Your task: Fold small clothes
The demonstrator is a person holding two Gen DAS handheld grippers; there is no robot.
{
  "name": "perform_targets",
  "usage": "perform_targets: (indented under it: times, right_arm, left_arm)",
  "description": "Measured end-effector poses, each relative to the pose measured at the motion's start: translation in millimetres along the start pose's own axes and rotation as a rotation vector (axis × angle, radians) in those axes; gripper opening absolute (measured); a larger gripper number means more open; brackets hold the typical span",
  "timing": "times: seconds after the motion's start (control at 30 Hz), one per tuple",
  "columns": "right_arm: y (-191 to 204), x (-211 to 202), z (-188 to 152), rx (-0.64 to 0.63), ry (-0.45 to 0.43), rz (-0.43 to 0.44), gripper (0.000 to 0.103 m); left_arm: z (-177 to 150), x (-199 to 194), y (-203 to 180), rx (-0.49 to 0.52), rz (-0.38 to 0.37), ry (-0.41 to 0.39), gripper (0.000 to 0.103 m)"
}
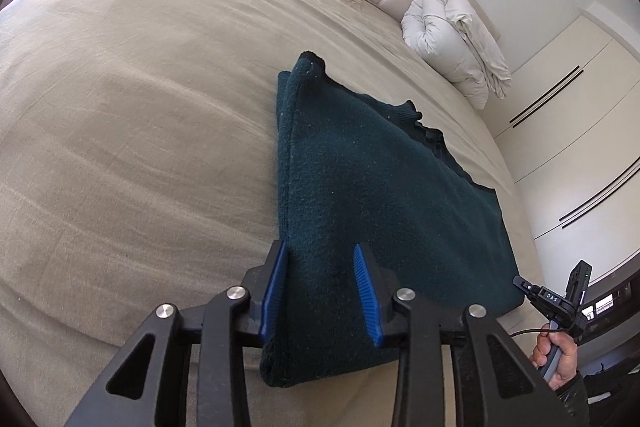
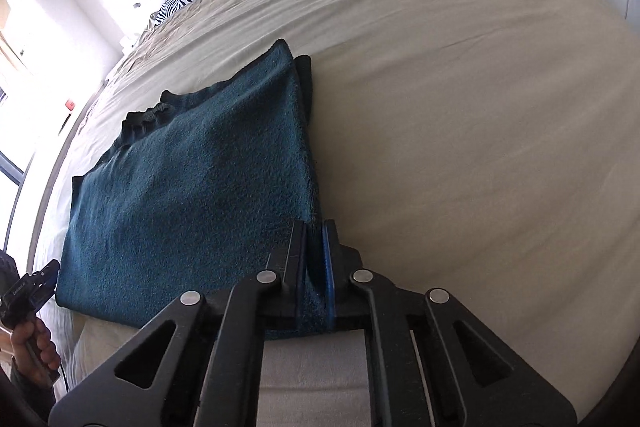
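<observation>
A dark green sweater (image 1: 384,195) lies partly folded on the bed (image 1: 140,115), near its front edge. The left gripper (image 1: 320,291) straddles one near corner, jaws narrowed around the cloth but with a gap still showing at one pad. The right gripper (image 2: 314,267) has its jaws closed tight on the other near edge. To fold well, both corners should probably be lifted together and kept level, so the layers stay aligned. The sweater's sleeves are hidden underneath, and its near hem is cut off behind the grippers.
</observation>
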State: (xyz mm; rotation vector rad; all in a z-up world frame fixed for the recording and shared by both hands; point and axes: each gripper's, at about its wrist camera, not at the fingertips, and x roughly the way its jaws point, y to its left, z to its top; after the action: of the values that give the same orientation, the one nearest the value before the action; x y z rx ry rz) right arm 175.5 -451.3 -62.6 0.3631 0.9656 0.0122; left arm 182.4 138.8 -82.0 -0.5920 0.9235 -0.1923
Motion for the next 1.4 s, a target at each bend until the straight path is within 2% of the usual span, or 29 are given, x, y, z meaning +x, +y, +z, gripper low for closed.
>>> perform_targets:
  times: [0.17, 0.37, 0.63, 0.93, 1.0, 1.07, 1.1, 1.17, 1.23, 1.27, 1.37, 1.4]
  right_arm:
    - [0.3, -4.4, -1.4, 0.013, -0.016, 0.004, 0.005]
    - [-4.6, -12.3, -9.0, 0.04, -0.026, -0.007, 0.005]
    - [-12.8, -8.7, -12.7, 0.085, -0.016, 0.001, 0.005]
    - [-23.3, -6.3, -24.7, 0.124, -0.021, 0.039, 0.006]
    - [-27.8, -8.3, -21.8, 0.159, -0.025, 0.07, 0.007]
    - [-32.6, -11.5, -19.7, 0.197, -0.031, 0.089, 0.013]
    - [-34.2, -15.1, -19.4, 0.211, -0.045, 0.079, 0.021]
    - [-35.1, -25.8, -19.0, 0.225, -0.09, 0.044, 0.023]
    - [-35.4, -37.7, -17.3, 0.246, -0.124, 0.012, 0.023]
    - [-35.0, -43.3, -15.6, 0.258, -0.142, 0.013, 0.023]
    - [-20.6, -52.9, -5.6, 0.237, -0.17, 0.091, 0.023]
    - [-9.5, -51.6, -0.6, 0.217, -0.163, 0.129, 0.023]
  left_arm:
    - [-3.8, -1.4, 1.9, 0.016, 0.028, 0.002, 0.023]
    - [-1.1, 2.5, -0.7, 0.041, 0.048, 0.006, 0.017]
    - [-2.8, 5.4, -2.5, 0.067, 0.066, 0.011, 0.014]
    - [-7.6, 6.1, 3.1, 0.052, 0.043, 0.004, 0.014]
    - [-8.1, 4.9, 4.5, 0.056, 0.042, 0.008, 0.017]
    - [-9.1, 2.9, 6.8, 0.044, 0.04, 0.013, 0.02]
    - [-9.4, 0.4, 6.7, 0.04, 0.049, 0.016, 0.022]
    - [-9.0, -10.8, 2.8, 0.039, 0.091, 0.001, 0.031]
    - [-5.0, -28.6, -8.8, 0.078, 0.132, -0.06, 0.033]
    - [-1.5, -35.9, -17.2, 0.108, 0.142, -0.09, 0.039]
    - [12.5, -38.6, -51.1, 0.211, 0.13, -0.131, 0.057]
    - [17.8, -32.0, -62.7, 0.241, 0.113, -0.127, 0.059]
